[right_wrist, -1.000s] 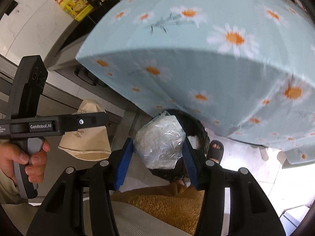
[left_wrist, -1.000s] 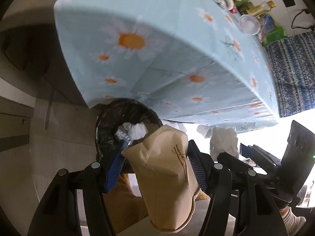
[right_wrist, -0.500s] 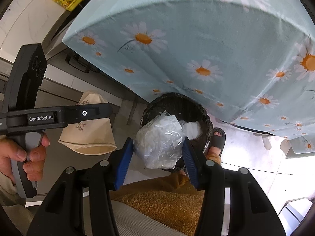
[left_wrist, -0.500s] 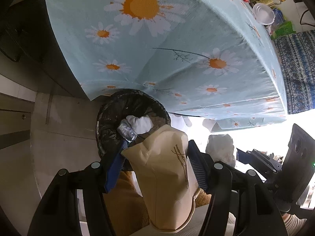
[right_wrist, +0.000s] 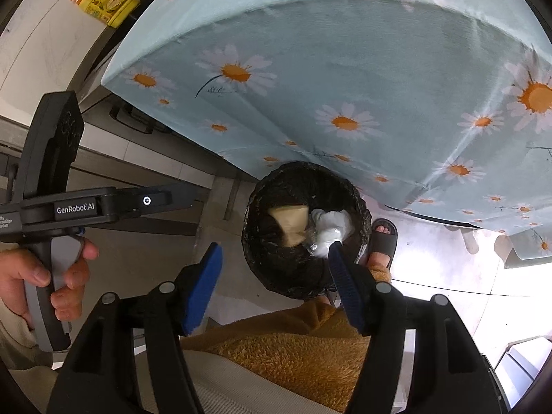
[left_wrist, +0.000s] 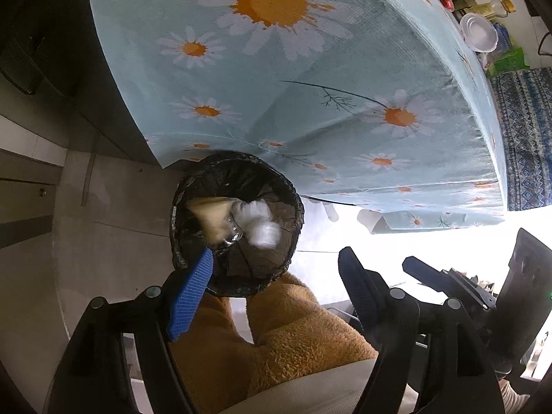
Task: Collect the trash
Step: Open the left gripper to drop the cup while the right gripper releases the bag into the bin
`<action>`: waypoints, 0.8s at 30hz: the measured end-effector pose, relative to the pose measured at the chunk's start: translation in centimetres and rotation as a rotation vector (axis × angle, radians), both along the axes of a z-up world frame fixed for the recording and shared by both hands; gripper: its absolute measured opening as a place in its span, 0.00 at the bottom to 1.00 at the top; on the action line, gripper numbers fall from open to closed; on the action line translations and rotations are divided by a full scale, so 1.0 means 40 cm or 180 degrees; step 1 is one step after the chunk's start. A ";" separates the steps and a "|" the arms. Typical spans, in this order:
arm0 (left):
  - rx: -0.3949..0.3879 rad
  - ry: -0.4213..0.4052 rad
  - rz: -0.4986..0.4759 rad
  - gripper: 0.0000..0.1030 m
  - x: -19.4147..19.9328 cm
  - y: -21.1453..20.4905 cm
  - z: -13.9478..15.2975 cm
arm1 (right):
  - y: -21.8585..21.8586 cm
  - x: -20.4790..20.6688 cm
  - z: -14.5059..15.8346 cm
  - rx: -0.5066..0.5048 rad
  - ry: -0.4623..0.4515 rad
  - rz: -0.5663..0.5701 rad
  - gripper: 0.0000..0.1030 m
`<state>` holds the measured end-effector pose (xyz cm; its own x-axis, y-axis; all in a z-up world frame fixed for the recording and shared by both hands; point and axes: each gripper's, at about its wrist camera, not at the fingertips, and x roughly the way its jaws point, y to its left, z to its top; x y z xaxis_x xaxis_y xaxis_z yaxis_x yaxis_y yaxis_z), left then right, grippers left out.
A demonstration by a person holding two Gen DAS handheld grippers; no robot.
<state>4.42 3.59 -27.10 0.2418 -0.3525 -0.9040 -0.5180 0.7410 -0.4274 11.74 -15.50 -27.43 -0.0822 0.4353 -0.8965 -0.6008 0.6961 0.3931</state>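
Both grippers hang over the black-lined trash bin (left_wrist: pixel 238 220) on the floor beside the daisy-print tablecloth (left_wrist: pixel 310 103). The left gripper (left_wrist: pixel 276 289) has its jaws spread wide with nothing between them; the right gripper (right_wrist: pixel 276 272) is likewise wide apart and empty. Inside the bin lie a tan paper bag (right_wrist: pixel 289 222) and, touching it on its right side, a crumpled clear plastic bag (right_wrist: pixel 329 229) with white contents. The person's left hand (right_wrist: pixel 45 276) grips the left gripper's handle. A slippered foot (right_wrist: pixel 381 241) stands just beside the bin
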 end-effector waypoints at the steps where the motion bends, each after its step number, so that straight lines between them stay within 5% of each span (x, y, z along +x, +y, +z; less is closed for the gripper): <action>1: 0.0004 0.0002 -0.0003 0.71 0.000 0.000 0.000 | -0.001 0.002 0.001 0.0001 0.0001 -0.0012 0.62; 24: 0.0202 -0.0419 -0.0037 0.71 -0.014 0.018 0.155 | -0.028 0.008 0.149 0.0139 -0.0442 -0.0197 0.62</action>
<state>3.84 4.29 -20.89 0.3558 -0.2992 -0.8854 -0.4517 0.7743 -0.4432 12.07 -16.62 -21.49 0.0695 0.4746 -0.8774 -0.6079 0.7176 0.3400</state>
